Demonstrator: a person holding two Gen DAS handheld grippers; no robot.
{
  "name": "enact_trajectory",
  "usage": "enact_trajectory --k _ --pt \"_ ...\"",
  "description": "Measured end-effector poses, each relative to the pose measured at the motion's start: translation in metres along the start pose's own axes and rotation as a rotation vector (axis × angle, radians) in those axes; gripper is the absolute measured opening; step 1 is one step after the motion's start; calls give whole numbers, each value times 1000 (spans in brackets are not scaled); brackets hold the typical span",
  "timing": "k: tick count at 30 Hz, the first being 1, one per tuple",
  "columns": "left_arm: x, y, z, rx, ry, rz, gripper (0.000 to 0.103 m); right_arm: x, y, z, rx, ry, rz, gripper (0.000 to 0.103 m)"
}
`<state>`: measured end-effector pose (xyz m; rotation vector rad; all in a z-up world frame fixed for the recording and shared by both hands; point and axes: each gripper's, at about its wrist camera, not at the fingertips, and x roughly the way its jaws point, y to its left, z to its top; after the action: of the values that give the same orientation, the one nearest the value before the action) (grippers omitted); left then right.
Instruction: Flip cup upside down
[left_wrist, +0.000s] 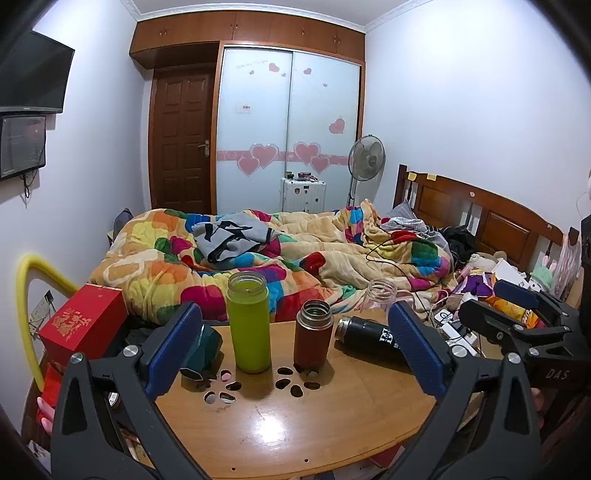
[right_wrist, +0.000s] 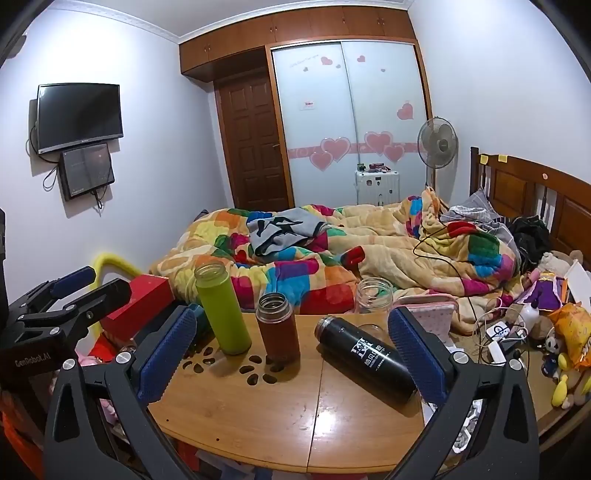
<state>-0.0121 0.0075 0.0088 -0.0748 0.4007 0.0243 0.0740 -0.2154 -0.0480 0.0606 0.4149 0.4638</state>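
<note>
On the round wooden table (left_wrist: 288, 435) stand a tall green cup (left_wrist: 249, 321), mouth up, and a shorter brown cup (left_wrist: 313, 335), mouth up. A black flask (left_wrist: 369, 338) lies on its side to their right. A dark teal cup (left_wrist: 203, 350) lies behind my left finger. A clear jar (left_wrist: 380, 291) sits at the table's far edge. My left gripper (left_wrist: 291, 343) is open, empty, short of the cups. My right gripper (right_wrist: 291, 350) is open and empty; the brown cup (right_wrist: 277, 326), green cup (right_wrist: 221, 308) and black flask (right_wrist: 365, 358) lie between its fingers' lines.
A bed with a colourful quilt (left_wrist: 258, 266) lies behind the table. A red box (left_wrist: 83, 321) and a yellow tube (left_wrist: 24, 306) are at the left. Cables, toys and a power strip (right_wrist: 498, 343) crowd the right side. The other gripper (left_wrist: 517, 314) shows at the right.
</note>
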Motion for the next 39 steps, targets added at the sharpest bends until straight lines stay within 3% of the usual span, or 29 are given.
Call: enact_trajectory --k 39 --pt "-4 -7 2 -2 -12 -7 102 -17 4 18 -6 -32 1 103"
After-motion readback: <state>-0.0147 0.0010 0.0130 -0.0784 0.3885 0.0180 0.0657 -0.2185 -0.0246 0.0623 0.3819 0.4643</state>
